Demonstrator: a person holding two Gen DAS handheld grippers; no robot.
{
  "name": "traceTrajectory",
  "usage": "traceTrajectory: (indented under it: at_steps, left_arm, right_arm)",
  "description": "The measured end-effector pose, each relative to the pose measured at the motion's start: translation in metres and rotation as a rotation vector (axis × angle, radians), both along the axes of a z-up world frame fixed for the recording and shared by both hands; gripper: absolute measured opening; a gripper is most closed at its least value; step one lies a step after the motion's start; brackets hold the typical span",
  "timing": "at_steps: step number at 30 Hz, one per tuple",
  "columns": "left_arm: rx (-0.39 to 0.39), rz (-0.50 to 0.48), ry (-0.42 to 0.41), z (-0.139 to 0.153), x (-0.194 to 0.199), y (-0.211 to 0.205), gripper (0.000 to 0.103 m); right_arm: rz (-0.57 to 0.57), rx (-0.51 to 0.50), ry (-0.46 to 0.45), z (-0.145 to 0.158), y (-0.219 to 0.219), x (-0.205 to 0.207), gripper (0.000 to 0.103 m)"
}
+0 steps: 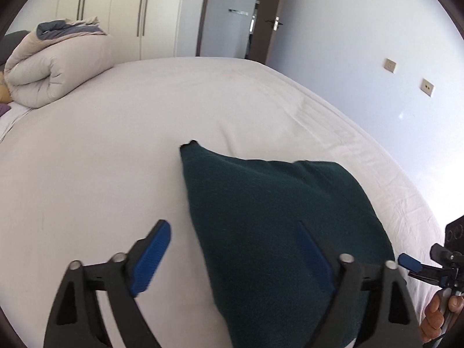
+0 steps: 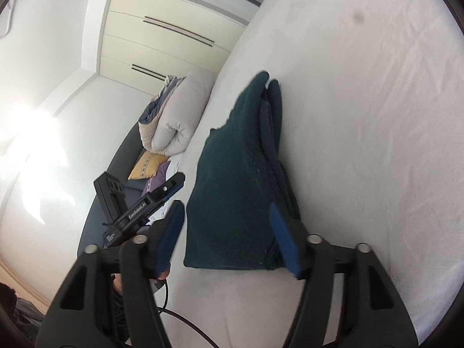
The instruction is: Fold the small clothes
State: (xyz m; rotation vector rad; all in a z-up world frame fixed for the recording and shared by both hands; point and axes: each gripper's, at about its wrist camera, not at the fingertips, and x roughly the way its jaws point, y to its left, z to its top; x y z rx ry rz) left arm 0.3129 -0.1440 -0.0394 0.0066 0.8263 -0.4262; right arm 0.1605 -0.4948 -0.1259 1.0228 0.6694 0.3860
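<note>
A dark teal folded garment [image 1: 275,220] lies on the white bed sheet [image 1: 116,150]. My left gripper [image 1: 235,255] is open and empty above the garment's near left edge; its right finger is over the cloth, its left over the sheet. In the right wrist view the garment [image 2: 240,179] shows as a stacked fold with several layers. My right gripper [image 2: 229,237] is open and empty, its jaws on either side of the garment's near end. The right gripper also shows at the left wrist view's right edge [image 1: 411,264], and the left gripper in the right wrist view [image 2: 150,203].
A rolled beige duvet [image 1: 52,69] lies at the far left of the bed, with yellow [image 2: 148,165] and purple pillows beside it. Wardrobes [image 1: 127,8], an open door [image 1: 269,23] and a wall with sockets [image 1: 426,87] surround the bed. A black cable [image 2: 179,319] hangs near the bed edge.
</note>
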Motion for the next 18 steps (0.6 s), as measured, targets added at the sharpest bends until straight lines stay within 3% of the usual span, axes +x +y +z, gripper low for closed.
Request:
traceTrajectory:
  at_steps: [3, 7, 10, 12, 14, 16, 18]
  left_arm:
    - [-0.071, 0.021, 0.16, -0.023, 0.02, 0.018, 0.096]
    - [-0.22, 0.018, 0.376, -0.062, 0.03, 0.025, 0.092]
    - [-0.247, 0.005, 0.397, -0.065, 0.034, 0.02, 0.092]
    - [-0.265, -0.024, 0.43, -0.066, 0.039, 0.012, 0.076]
    - [-0.246, -0.024, 0.454, -0.068, 0.042, 0.004, 0.074]
    - [-0.204, -0.031, 0.448, -0.066, 0.042, -0.004, 0.069]
    - [-0.199, -0.036, 0.449, -0.063, 0.042, -0.007, 0.053]
  right_arm:
    - [-0.034, -0.121, 0.006, 0.021, -0.004, 0.007, 0.078]
    - [0.009, -0.173, 0.141, 0.015, -0.007, 0.05, 0.078]
    - [0.042, -0.189, 0.242, 0.001, -0.002, 0.081, 0.078]
    - [0.07, -0.205, 0.264, -0.002, 0.006, 0.101, 0.078]
    - [0.094, -0.224, 0.271, -0.001, 0.011, 0.116, 0.078]
    - [0.102, -0.205, 0.288, -0.003, 0.013, 0.129, 0.074]
    - [0.121, -0.236, 0.339, -0.006, 0.019, 0.14, 0.047]
